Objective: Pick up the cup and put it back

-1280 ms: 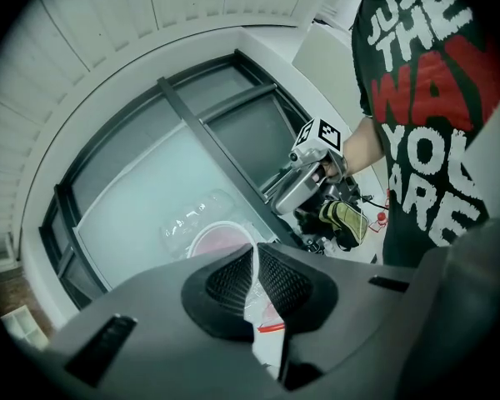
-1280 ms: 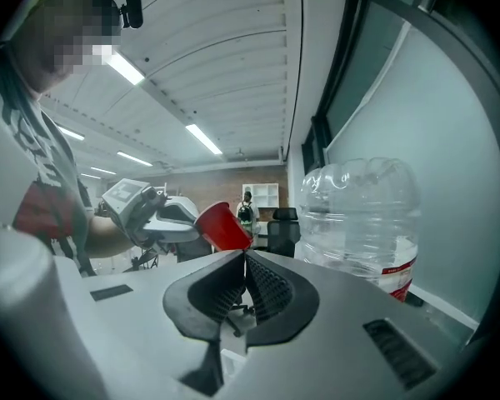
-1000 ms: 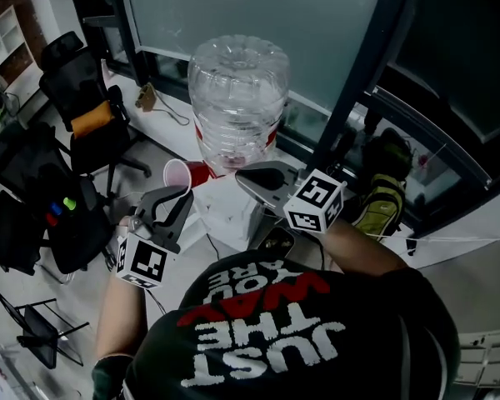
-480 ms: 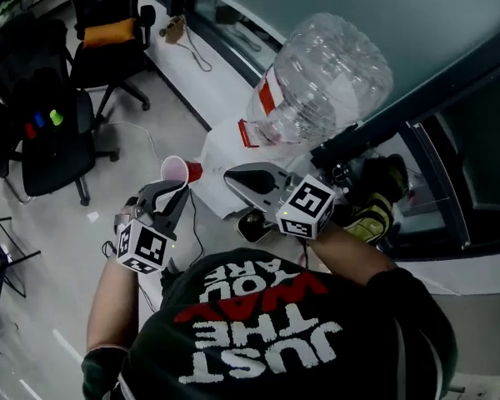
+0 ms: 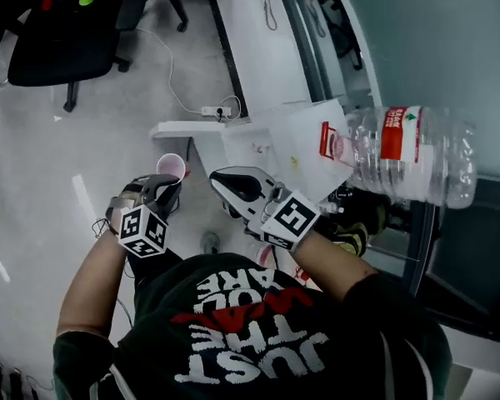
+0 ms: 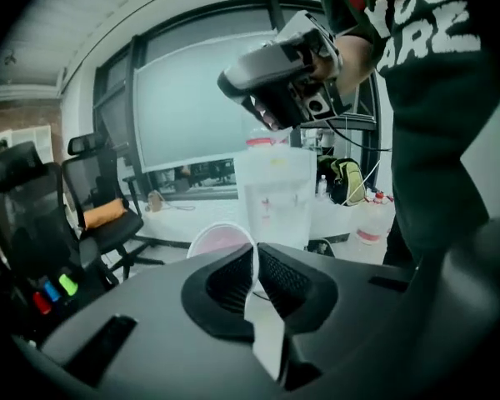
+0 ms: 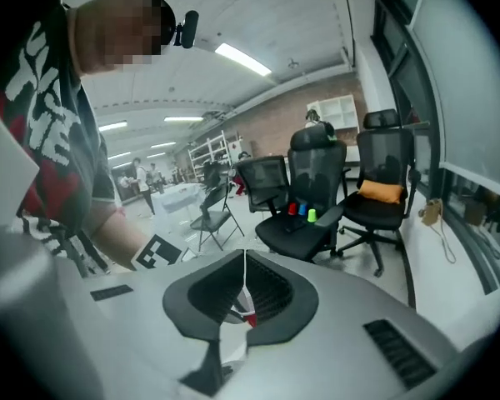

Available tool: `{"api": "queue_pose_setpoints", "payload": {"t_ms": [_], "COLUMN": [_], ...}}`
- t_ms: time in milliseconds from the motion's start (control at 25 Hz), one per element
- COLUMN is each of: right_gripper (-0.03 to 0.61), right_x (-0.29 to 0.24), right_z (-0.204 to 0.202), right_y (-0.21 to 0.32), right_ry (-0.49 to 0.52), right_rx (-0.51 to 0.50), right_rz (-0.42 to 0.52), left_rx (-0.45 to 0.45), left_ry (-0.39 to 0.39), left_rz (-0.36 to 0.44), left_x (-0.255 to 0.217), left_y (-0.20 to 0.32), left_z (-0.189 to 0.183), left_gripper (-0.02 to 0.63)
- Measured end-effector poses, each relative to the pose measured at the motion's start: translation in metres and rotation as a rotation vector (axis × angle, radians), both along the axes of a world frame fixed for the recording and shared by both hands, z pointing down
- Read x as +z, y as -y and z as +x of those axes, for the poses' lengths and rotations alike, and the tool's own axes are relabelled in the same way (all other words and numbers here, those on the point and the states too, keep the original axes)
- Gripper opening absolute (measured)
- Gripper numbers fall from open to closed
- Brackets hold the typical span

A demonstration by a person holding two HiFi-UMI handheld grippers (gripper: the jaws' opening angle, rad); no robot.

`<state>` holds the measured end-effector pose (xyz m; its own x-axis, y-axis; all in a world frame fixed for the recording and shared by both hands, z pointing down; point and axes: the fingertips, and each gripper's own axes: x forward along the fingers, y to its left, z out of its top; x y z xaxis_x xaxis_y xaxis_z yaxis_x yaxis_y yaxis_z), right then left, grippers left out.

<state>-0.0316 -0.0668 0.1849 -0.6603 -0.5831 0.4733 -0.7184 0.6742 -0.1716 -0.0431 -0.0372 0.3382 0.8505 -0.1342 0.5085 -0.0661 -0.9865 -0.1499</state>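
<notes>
The left gripper [image 5: 167, 189] is clenched on the rim of the pink cup [image 5: 171, 166]. In the left gripper view, the thin wall of the cup [image 6: 219, 238] is pinched between the two jaws, which are nearly together. The cup is held in the air over the pale floor [image 5: 33, 157], with its mouth turned toward the head camera, near the white water dispenser [image 5: 296, 136]. The left forearm [image 5: 87, 282] is bare and reaches forward from the body. The right gripper [image 5: 222, 177] is beside the left one and points the same way, with the right arm bent at the elbow. In the right gripper view its jaws are pressed together with nothing held between them. A clear bottle [image 5: 408, 152] sits on the dispenser.
</notes>
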Motion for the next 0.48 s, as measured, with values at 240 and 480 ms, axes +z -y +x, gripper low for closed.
{"api": "queue_pose_setpoints", "payload": {"t_ms": [240, 480], "right_gripper": [0.035, 0.035], "right_x": [0.118, 0.259], "right_z": [-0.027, -0.002], "right_y": [-0.013, -0.081], "right_ry": [0.035, 0.104], "right_rx": [-0.069, -0.113], "right_rz": [-0.14, -0.242], "left_rx": [0.001, 0.04], "left_ry": [0.123, 0.267], "left_rz": [-0.098, 0.016], "left_x": [0.134, 0.299], "left_y": [-0.033, -0.057], "left_z": [-0.015, 0.012], "left_gripper": [0.025, 0.025]}}
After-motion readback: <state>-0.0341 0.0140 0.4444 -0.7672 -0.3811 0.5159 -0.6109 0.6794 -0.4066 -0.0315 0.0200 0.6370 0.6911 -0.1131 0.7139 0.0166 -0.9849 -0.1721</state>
